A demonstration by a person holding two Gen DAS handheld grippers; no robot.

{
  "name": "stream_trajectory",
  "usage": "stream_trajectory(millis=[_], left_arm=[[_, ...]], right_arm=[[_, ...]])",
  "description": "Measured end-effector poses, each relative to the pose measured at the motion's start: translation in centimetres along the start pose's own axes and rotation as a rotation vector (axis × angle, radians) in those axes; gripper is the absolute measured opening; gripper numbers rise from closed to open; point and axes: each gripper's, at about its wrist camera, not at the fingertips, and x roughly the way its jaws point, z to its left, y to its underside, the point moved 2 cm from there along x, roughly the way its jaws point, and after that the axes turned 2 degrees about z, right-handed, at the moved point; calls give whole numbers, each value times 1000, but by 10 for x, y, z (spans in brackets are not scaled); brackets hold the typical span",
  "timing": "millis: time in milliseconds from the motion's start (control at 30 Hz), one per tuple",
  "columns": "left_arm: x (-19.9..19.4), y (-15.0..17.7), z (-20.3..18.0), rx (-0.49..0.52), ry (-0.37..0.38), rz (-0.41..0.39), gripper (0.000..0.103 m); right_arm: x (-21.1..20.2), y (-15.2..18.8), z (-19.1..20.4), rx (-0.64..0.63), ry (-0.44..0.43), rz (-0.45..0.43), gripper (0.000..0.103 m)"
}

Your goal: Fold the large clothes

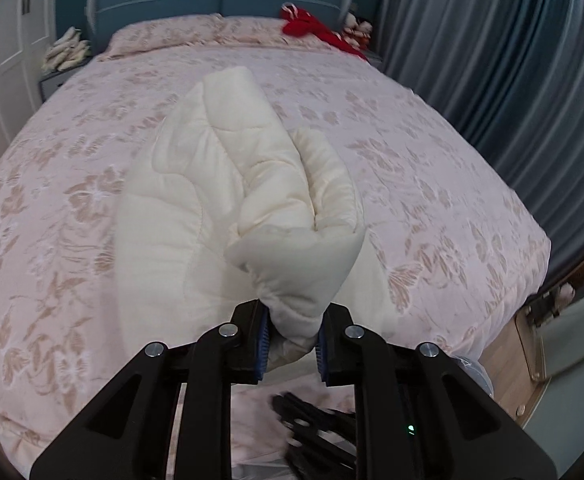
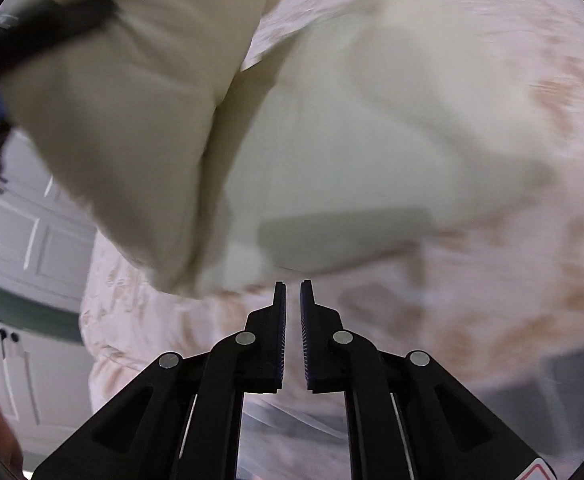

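We find the left gripper (image 1: 292, 338) clamped on a bunched end of the cream quilted garment (image 1: 228, 184), which lies on the floral bedspread (image 1: 431, 184). The right gripper (image 2: 293, 334), nearly closed, holds nothing.

We count 1 cream padded garment (image 1: 228, 184), 1 bed (image 1: 431, 184), 2 grippers (image 1: 292, 340) (image 2: 293, 336), 1 red cloth (image 1: 307, 26).

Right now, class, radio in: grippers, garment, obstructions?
Left gripper shut on cream garment. Right gripper shut, empty, beside it. Red cloth far off by headboard.
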Motion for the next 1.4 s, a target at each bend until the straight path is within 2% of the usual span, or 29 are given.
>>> stream_trajectory(millis=[67, 233, 500, 600, 667, 700, 733, 767, 833, 933, 1000, 1033, 1100, 1200, 1267, 1300, 1333, 1400], left_arm=[[19, 3, -12, 13, 0, 37, 17], [55, 15, -38, 66, -46, 95, 17], [88, 31, -50, 91, -76, 159, 17], [75, 29, -51, 100, -79, 136, 23], [51, 25, -47, 91, -48, 102, 38], [35, 23, -42, 63, -8, 83, 45], [22, 21, -36, 35, 16, 67, 60], [3, 19, -26, -4, 30, 40, 67], [-20, 17, -10, -32, 24, -4, 67], [-42, 14, 27, -64, -113, -45, 66], [-43, 13, 52, -100, -192, -48, 66], [-41, 12, 60, -120, -208, -37, 66], [-37, 12, 80, -175, -220, -24, 66], [-38, 10, 96, -206, -237, -26, 65], [-36, 5, 99, -212, -241, -29, 65], [-35, 2, 100, -217, -241, -32, 65], [-36, 2, 102, -218, -239, -35, 64], [-32, -4, 101, -218, -236, -37, 63]], right_arm=[[-17, 2, -19, 30, 29, -15, 8], [-49, 5, -52, 34, 180, -54, 12], [-74, -1, -83, 53, 233, -106, 12], [-88, -12, -85, 47, 228, -127, 13], [-98, -22, -76, 39, 220, -151, 13], [-105, -27, -72, 32, 215, -169, 18], [-113, -34, -67, 22, 209, -189, 25], [-117, -41, -60, 13, 206, -205, 30], [-130, -56, -42, -20, 195, -249, 41], [-133, -77, -15, -59, 148, -275, 53], [-124, -92, 1, -71, 113, -267, 55], [-120, -97, 8, -77, 98, -259, 56], [-102, -114, 24, -102, 91, -236, 56], [-83, -132, 35, -81, 73, -202, 55], [-65, -142, 35, -55, 63, -164, 44], [-59, -145, 35, -54, 54, -147, 24], [-51, -148, 34, -57, 46, -124, 17], [-54, -147, 32, -66, 33, -136, 11]])
